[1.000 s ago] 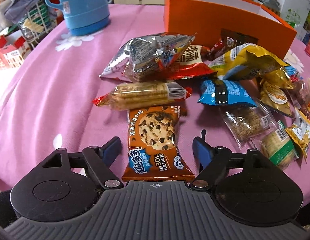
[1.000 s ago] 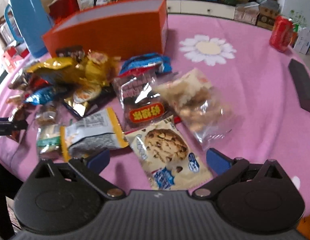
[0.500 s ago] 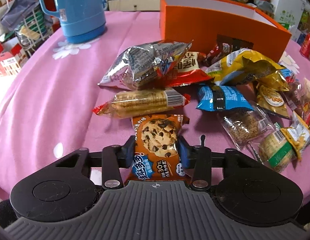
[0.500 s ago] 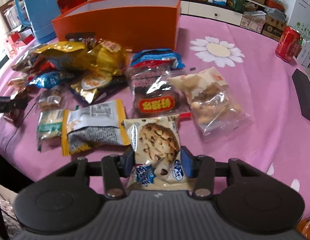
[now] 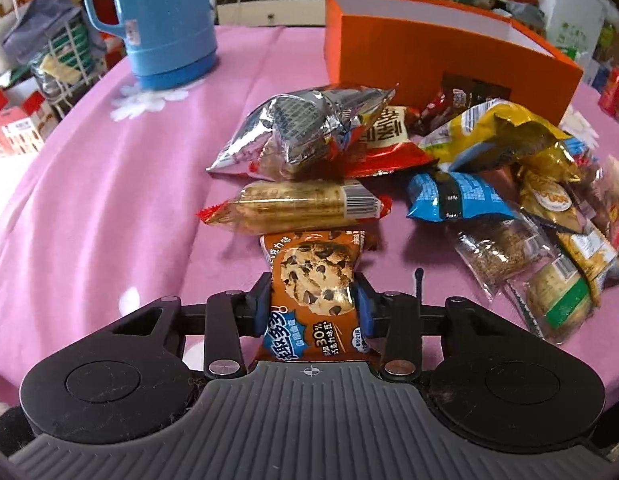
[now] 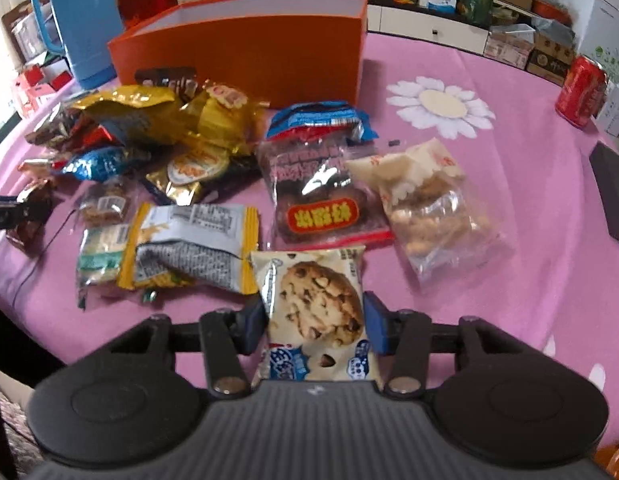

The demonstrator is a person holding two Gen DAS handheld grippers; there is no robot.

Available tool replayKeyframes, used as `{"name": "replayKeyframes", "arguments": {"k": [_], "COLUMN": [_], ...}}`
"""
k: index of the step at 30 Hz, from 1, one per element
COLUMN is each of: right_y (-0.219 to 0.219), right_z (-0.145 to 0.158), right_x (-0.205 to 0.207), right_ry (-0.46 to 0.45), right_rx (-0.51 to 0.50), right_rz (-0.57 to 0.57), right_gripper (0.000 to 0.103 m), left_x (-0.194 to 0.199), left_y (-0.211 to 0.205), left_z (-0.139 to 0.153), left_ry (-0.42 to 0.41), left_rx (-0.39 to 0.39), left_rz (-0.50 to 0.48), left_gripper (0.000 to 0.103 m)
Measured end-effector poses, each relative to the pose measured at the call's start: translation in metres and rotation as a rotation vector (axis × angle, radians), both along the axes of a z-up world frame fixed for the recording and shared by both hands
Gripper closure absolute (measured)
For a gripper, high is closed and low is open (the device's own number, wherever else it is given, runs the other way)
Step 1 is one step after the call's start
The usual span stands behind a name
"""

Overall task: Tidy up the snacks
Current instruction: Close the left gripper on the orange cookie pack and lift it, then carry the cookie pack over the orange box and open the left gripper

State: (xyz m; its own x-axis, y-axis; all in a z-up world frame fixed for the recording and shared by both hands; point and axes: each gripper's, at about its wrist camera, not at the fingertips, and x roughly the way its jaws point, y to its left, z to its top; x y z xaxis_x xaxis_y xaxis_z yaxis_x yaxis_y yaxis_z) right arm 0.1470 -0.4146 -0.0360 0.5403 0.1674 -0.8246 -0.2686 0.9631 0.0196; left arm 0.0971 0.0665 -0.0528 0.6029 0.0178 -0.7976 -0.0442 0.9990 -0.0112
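My left gripper (image 5: 312, 303) is shut on a brown chocolate-chip cookie packet (image 5: 314, 280), held just above the pink tablecloth. My right gripper (image 6: 315, 322) is shut on a cream chocolate-chip cookie packet (image 6: 317, 308). An open orange box (image 5: 437, 50) stands at the back of the table; it also shows in the right wrist view (image 6: 245, 46). A heap of several snack packets lies in front of it, among them a silver bag (image 5: 305, 136), a wafer roll (image 5: 297, 206), a blue packet (image 5: 457, 196) and a yellow bag (image 5: 489, 136).
A blue thermos jug (image 5: 165, 24) stands at the back left. A red can (image 6: 581, 90) and a dark block (image 6: 613, 192) sit at the right. Loose packets include a dark jelly bag (image 6: 321, 196) and a clear nut bag (image 6: 433, 204).
Both grippers closed from open onto their cookie packets and have lifted them slightly toward the cameras. The rest of the snacks have not moved.
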Motion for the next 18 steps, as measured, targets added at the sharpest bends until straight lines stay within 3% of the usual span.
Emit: {"name": "replayKeyframes", "arguments": {"k": [5,9,13,18], "right_y": [-0.009,-0.003,0.020,0.048], "right_z": [0.025,0.063,0.095,0.115], "right_x": [-0.029,-0.028,0.010,0.085], "right_ry": [-0.025,-0.115,-0.231,-0.336], "right_rx": [0.090,0.159,0.199,0.204], "right_rz": [-0.039,-0.012,0.034,0.062], "right_gripper": [0.052,0.052,0.052,0.052], "left_x": [-0.023,-0.025,0.013,0.093], "left_y": [0.008,0.010,0.006,-0.009], "left_z": [0.023,0.058,0.091,0.119], "left_ry": [-0.009,-0.083,-0.166,-0.261], "left_rx": [-0.095,-0.162,-0.211,-0.155], "left_rz": [-0.028,-0.052,-0.072,-0.094], "left_gripper": [0.101,0.101,0.101,0.100]}}
